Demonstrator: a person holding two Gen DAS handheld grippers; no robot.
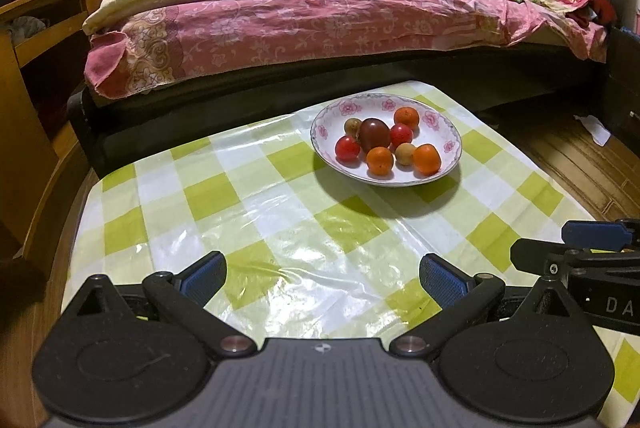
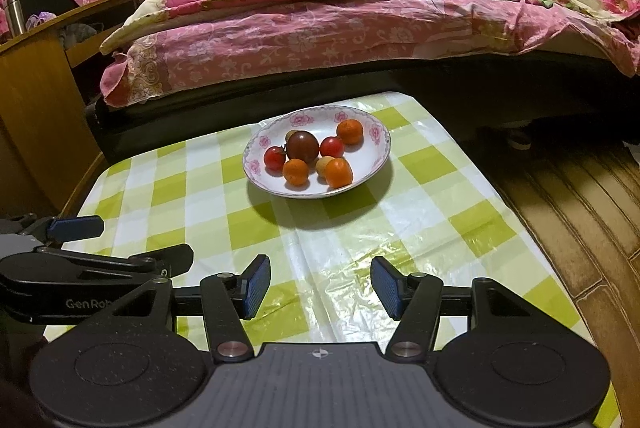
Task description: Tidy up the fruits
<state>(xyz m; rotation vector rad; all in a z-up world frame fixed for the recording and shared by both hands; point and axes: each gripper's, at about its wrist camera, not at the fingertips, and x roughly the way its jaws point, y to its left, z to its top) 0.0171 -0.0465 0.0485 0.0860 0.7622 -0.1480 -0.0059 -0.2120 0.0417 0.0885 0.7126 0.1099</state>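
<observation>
A white floral plate (image 1: 440,126) (image 2: 376,136) stands at the far middle of a green checked table (image 1: 248,204) (image 2: 420,212). In it lie a dark purple-red tomato (image 1: 374,134) (image 2: 303,146), small red tomatoes (image 1: 347,148) (image 2: 274,158), three oranges (image 1: 426,159) (image 2: 338,172) and small tan fruits (image 1: 405,153) (image 2: 323,164). My left gripper (image 1: 322,282) is open and empty over the near table. My right gripper (image 2: 320,286) is open and empty, well short of the plate. Each gripper shows at the edge of the other's view.
A bed with a pink flowered quilt (image 1: 320,8) (image 2: 360,12) runs just behind the table. A wooden cabinet (image 1: 36,68) (image 2: 36,88) stands at the left. Wooden floor (image 2: 580,208) lies to the right of the table.
</observation>
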